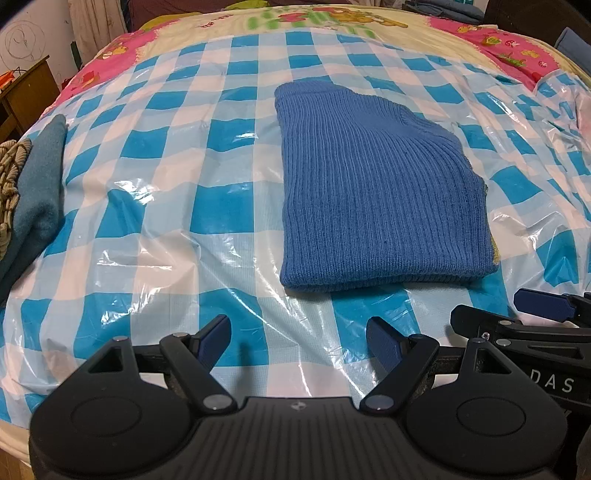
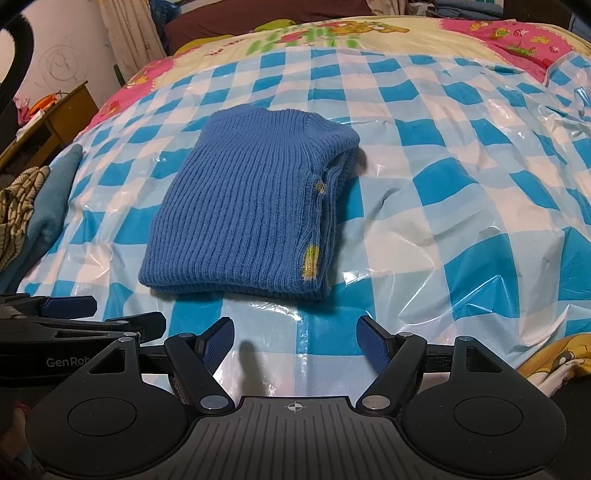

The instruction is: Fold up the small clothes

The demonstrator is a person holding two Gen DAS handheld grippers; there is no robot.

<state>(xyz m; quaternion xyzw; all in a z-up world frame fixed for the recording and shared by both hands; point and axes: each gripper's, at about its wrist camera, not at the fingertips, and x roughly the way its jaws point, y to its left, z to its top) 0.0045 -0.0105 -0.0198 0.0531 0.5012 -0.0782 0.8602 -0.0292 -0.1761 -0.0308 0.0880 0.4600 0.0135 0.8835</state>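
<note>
Two grippers, both mine, nearest the lens. My left gripper (image 1: 298,341) hangs over the plastic sheet (image 1: 147,206) with its jaws spread wide and nothing between them; my right gripper (image 2: 295,341) likewise, jaws apart and empty. They sit side by side, each just short of the garment's near edge, neither touching it.

One blue ribbed sweater (image 2: 251,199), next out, lying flat on the checked sheet near the middle of the bed. Already folded into a thick oblong of several layers. Long axis runs away from me, near hem toward the far collar end; ribs follow the same line. Stacked open edges face my right side, where a yellow-green patch (image 2: 310,260) shows; the closed fold faces my left.

Handling, as I judge it: soft, limp, light, a knit that sags and stretches unless lifted by all layers together. Sheet beneath looks slick, so the bundle may slide if pushed. Best hold: the two near corners, pinched through the full thickness.

One pile of other cloth (image 1: 33,199), far left at the bed's edge.

One cartoon-print bedspread (image 1: 332,22), farthest.
</note>
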